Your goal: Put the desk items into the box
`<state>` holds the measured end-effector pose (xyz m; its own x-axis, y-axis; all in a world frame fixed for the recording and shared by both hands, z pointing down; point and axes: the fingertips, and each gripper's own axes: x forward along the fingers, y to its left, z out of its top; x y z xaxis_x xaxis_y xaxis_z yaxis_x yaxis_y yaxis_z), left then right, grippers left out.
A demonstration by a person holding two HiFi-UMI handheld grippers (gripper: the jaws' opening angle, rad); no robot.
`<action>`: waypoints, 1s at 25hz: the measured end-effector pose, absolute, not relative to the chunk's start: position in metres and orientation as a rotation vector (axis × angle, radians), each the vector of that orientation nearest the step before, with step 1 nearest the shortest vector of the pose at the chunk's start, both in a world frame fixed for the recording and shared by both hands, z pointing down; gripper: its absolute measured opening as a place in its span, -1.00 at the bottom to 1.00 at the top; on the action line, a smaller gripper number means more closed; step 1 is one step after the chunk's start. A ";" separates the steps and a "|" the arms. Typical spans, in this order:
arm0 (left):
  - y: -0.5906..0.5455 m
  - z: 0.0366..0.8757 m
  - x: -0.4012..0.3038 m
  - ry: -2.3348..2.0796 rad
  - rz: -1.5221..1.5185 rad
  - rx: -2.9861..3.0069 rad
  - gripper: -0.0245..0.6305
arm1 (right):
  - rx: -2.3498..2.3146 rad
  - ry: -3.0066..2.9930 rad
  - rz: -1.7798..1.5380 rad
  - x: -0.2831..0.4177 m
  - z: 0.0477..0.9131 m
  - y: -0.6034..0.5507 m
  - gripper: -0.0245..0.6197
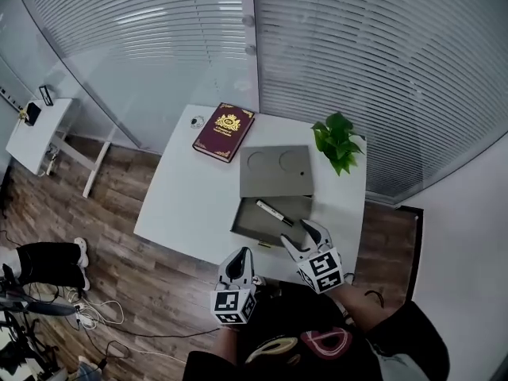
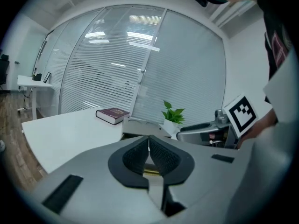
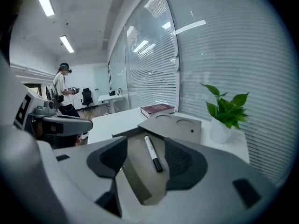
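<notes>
We see a white counter (image 1: 178,205) over a brown wood-plank floor (image 1: 119,268). The far book (image 1: 224,131) is maroon with a gold emblem. The box (image 1: 252,222) is dull grey-brown, and the marker (image 1: 275,212) is white with a black end. The plant (image 1: 337,140) at the far right has bright green leaves. The left gripper (image 1: 238,255) and right gripper (image 1: 302,235) are grey with black-padded jaws and black-and-white checked cubes.

Wears a black top (image 1: 294,324) printed with a pink outline and a cream shape, plus dark sleeves (image 1: 405,324). Shows pale grey shells on left gripper (image 1: 238,254) and right gripper (image 1: 302,234), black textured pads (image 3: 184,160), white cubes (image 1: 325,270) with black square markers.
</notes>
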<state>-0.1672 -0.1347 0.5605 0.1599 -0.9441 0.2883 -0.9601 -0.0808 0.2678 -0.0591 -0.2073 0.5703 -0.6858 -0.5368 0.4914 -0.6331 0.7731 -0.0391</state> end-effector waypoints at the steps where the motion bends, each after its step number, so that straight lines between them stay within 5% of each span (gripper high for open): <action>1: -0.138 0.558 -0.162 -1.795 0.050 2.074 -0.86 | 0.904 -2.503 0.294 -0.053 0.570 -0.205 -0.18; 9: -0.154 0.546 -0.126 -1.676 0.015 2.189 -0.86 | 1.061 -2.507 0.346 -0.018 0.567 -0.191 -0.22; 25: -0.162 0.543 -0.076 -1.513 0.072 2.330 -0.86 | 1.261 -2.508 0.377 0.021 0.561 -0.179 -0.84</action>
